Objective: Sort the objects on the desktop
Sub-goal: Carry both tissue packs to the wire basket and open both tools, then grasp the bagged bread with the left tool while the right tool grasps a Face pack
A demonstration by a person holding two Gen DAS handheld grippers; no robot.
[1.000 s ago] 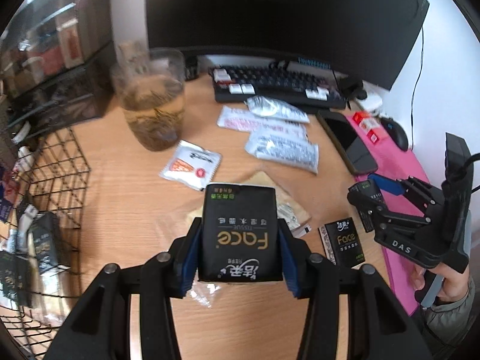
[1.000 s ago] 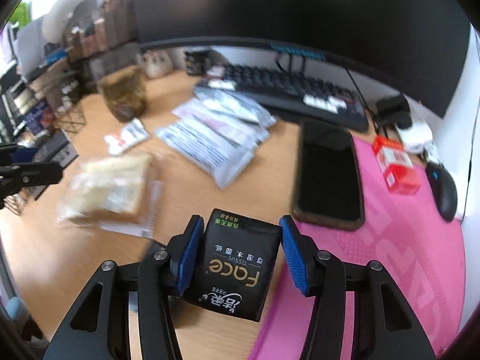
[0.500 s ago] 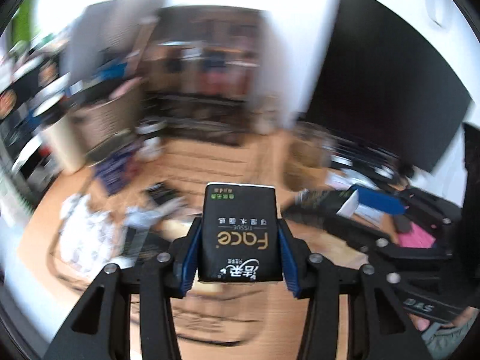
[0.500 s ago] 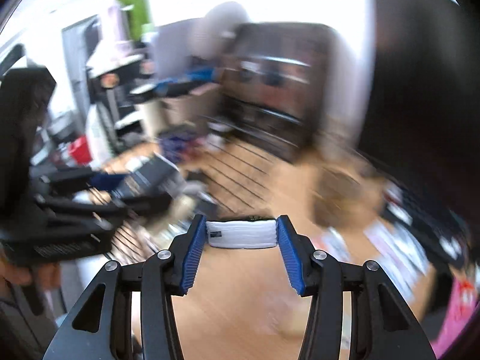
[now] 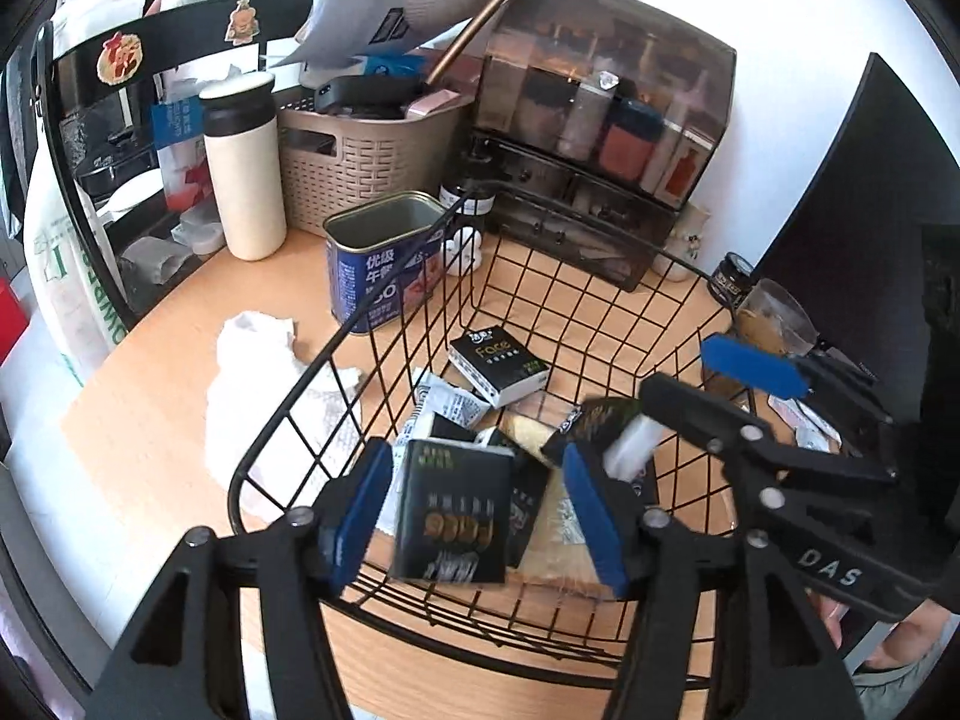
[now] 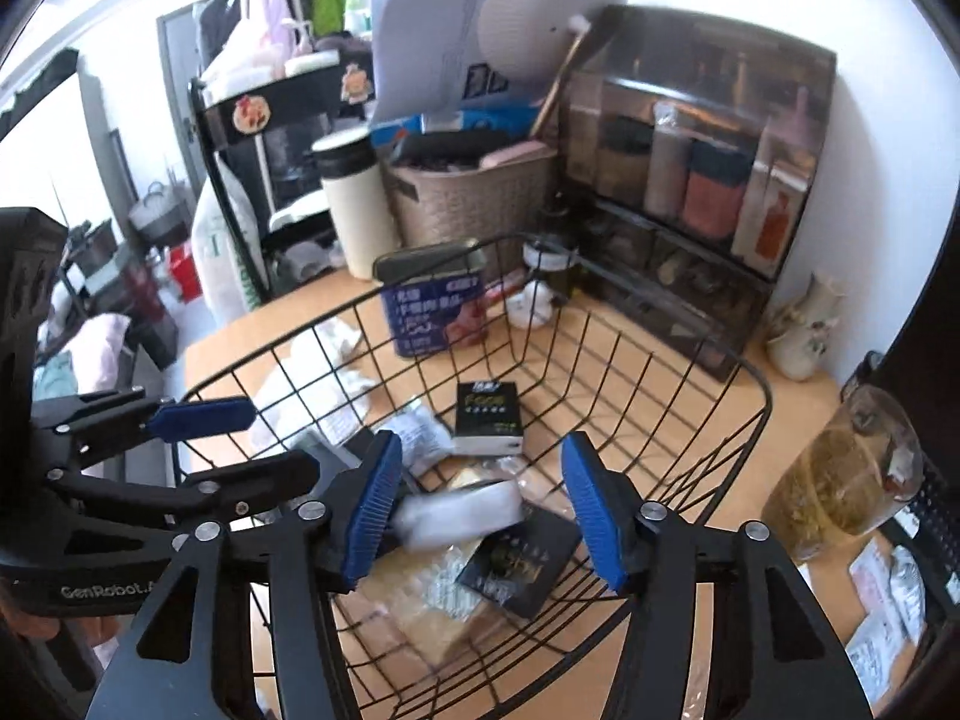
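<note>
Both grippers hover over a black wire basket [image 5: 288, 402]. My left gripper [image 5: 477, 519] has its jaws opening. A black "Face" tissue pack [image 5: 456, 516] sits blurred between the blue pads with a gap on each side, dropping free. My right gripper [image 6: 483, 507] is opening too, and its tissue pack [image 6: 462, 510], showing a white edge, smears downward between the pads, untouched. Another Face pack [image 5: 498, 366] and several snack packets lie on the basket floor. Each gripper shows at the edge of the other's view.
A blue meat tin [image 5: 384, 264], a cream flask [image 5: 240, 168], a woven beige bin [image 5: 366, 162] and a smoked plastic organiser [image 5: 600, 120] stand behind the basket. A crumpled white tissue [image 5: 258, 360] lies to its left. A glass of tea [image 6: 840, 468] stands to its right.
Both grippers swung left from the middle of the desk to above the wire basket. Their jaws widened and the two tissue packs slipped out of the pads.
</note>
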